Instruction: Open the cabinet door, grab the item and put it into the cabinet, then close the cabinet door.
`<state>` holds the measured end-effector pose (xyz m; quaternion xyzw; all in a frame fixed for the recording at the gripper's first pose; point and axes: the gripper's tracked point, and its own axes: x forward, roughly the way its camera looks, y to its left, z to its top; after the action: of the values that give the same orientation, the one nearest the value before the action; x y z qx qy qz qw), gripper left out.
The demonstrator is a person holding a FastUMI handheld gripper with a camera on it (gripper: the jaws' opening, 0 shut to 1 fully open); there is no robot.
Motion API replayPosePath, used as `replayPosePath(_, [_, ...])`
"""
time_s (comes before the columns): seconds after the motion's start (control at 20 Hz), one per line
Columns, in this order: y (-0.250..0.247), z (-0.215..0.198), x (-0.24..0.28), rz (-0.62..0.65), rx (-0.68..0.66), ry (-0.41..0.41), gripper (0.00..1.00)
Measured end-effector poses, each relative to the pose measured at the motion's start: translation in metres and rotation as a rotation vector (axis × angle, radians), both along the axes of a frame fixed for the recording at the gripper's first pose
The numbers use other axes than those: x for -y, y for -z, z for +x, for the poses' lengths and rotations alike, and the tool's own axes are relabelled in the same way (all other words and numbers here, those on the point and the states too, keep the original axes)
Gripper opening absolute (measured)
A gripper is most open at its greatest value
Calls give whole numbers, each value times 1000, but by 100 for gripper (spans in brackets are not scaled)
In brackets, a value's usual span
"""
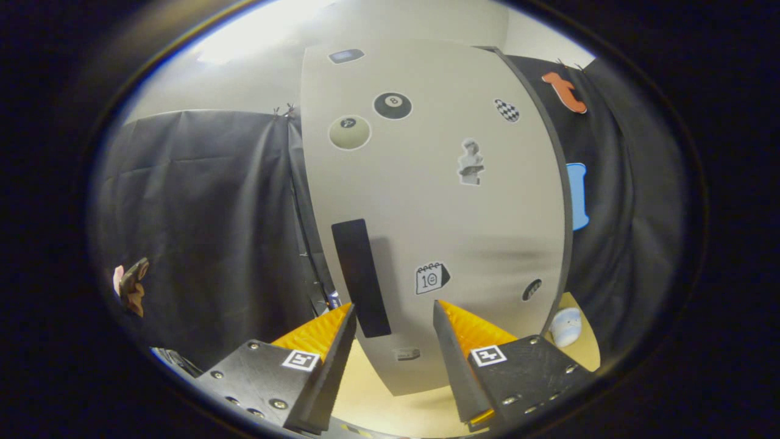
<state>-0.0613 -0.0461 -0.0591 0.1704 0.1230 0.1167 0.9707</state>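
The cabinet door (426, 207), pale and stickered, stands closed just ahead of the gripper (393, 317), whose jaws are apart and grip nothing; its dark handle (361, 277) sits by the left finger; a small white item (565, 326) rests on the table (390, 408) beyond the right finger

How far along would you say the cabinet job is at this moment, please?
Nothing looks done: the cabinet door seems shut. In hand: the open claw is at the door's black handle, gripping nothing. Left: opening the door, stowing the item, perhaps the pale object beside the cabinet, then closing.
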Motion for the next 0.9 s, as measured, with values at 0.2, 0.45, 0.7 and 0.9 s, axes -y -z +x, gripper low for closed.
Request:
replayPosePath(0.2, [5, 23, 2, -50, -13, 48, 81])
replayPosePath(0.45, [7, 46, 0, -84, -5, 88, 86])
replayPosePath(0.7, [10, 59, 3, -132, 13, 116, 89])
replayPosePath(0.9, [10, 74, 2, -174, 25, 152, 91])
